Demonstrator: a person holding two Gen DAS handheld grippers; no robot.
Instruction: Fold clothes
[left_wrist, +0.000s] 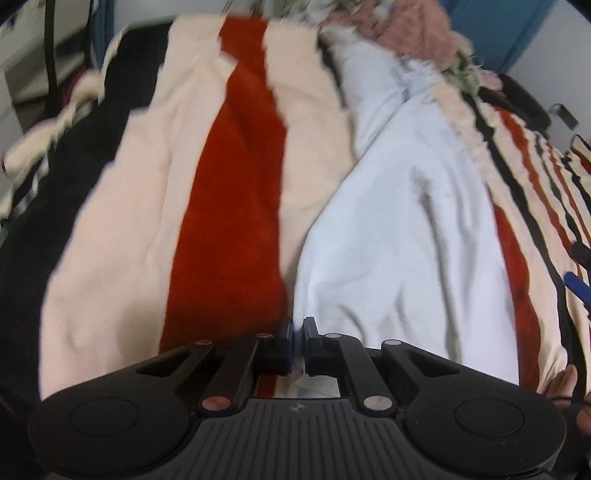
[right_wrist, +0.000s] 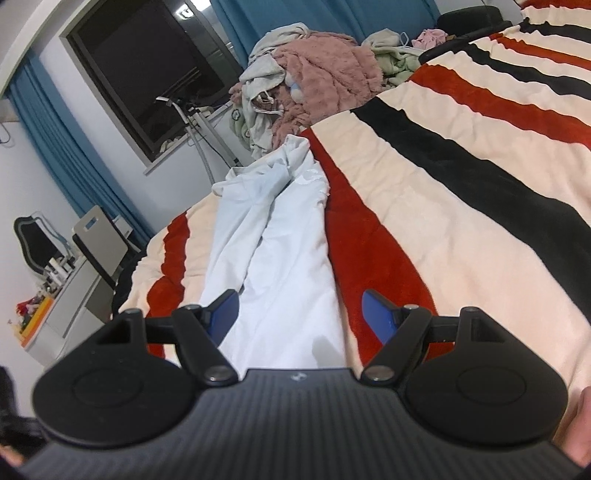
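Lengthwise, our pale blue garment (right_wrist: 280, 236) lies on the bed, its long axis running away from us toward the heap of clothes (right_wrist: 310, 81). It is thin, smooth, creased cloth on a plush striped blanket (right_wrist: 461, 206) of cream, red and black. Our left claw (left_wrist: 297, 332) is pinched closed on its near edge; our right claw (right_wrist: 300, 314) stands wide, straddling the fabric, gripping nothing.
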